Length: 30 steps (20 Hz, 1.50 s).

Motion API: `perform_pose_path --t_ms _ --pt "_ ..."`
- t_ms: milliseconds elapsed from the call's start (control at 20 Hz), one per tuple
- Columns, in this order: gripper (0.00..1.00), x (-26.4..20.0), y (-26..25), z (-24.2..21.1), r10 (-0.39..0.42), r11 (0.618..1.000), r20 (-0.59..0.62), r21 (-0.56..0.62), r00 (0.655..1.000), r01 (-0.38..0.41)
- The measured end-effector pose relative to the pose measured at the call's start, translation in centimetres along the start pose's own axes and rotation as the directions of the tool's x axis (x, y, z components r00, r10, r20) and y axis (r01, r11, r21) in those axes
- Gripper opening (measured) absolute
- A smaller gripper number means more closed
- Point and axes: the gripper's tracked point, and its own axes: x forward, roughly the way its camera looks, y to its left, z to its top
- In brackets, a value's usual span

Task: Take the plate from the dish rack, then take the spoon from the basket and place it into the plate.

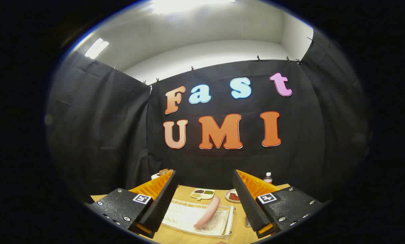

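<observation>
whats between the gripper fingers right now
In the gripper view, the open gripper frames the white dish rack with the pink plate standing tilted in it; nothing is gripped.

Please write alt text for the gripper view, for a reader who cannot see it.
The open gripper is raised above a wooden table, fingers apart and holding nothing. Between them, lower down, a pink plate stands tilted in a white dish rack; beyond lie small food dishes and a bottle.
</observation>
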Motion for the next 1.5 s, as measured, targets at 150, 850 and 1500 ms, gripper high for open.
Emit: perform_pose_path --t_ms 150,850,1500 --pt "0.98 0.6 0.3 0.3 0.002 1.0 0.025 0.018 1.0 -0.003" --pt "0.97 3.2 1.8 -1.9 0.051 0.997 -0.069 0.053 0.996 -0.048" --pt "0.97 8.3 0.8 -10.3 0.058 0.998 -0.454 0.05 0.889 -0.04"
